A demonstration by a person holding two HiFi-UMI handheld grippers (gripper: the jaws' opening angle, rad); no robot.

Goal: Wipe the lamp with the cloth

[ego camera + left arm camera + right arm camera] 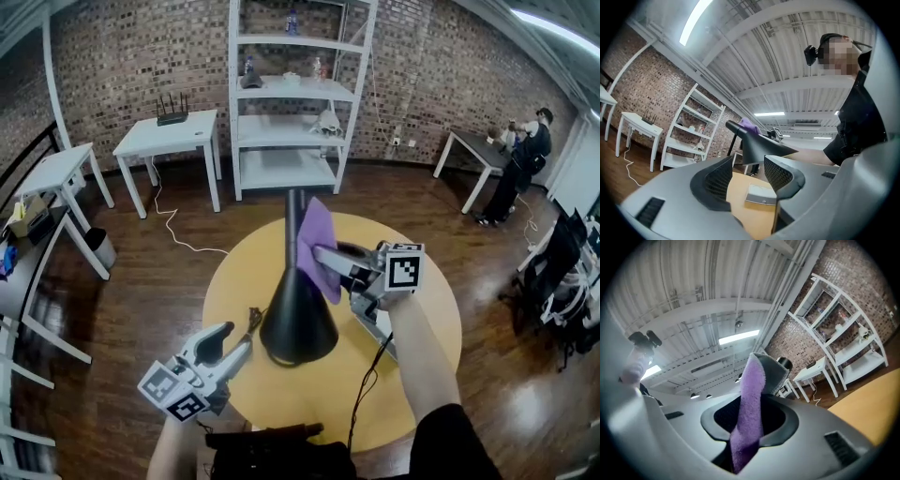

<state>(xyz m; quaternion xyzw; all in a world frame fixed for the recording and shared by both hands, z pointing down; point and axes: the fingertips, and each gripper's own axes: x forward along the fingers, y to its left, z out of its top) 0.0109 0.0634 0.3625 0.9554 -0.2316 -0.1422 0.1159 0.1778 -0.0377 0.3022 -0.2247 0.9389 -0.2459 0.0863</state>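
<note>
**Q:** How did the claws stand, nearest first?

**A:** Your left claw [234, 339] stood with its jaws apart and nothing between them, just beside the wide lower part of the black lamp [298, 314] on the yellow table [422, 309]. Further on, your right claw [323, 258] was closed on the purple cloth [317, 234], which seemed to lie against the lamp's narrow neck.

**Q:** And how would these things handle?

**A:** The cloth looked soft and light, so a pinch at its fold was enough. The lamp seemed stiff, smooth and perhaps easy to tip. I judged you should steady it low, at the wide part.
</note>
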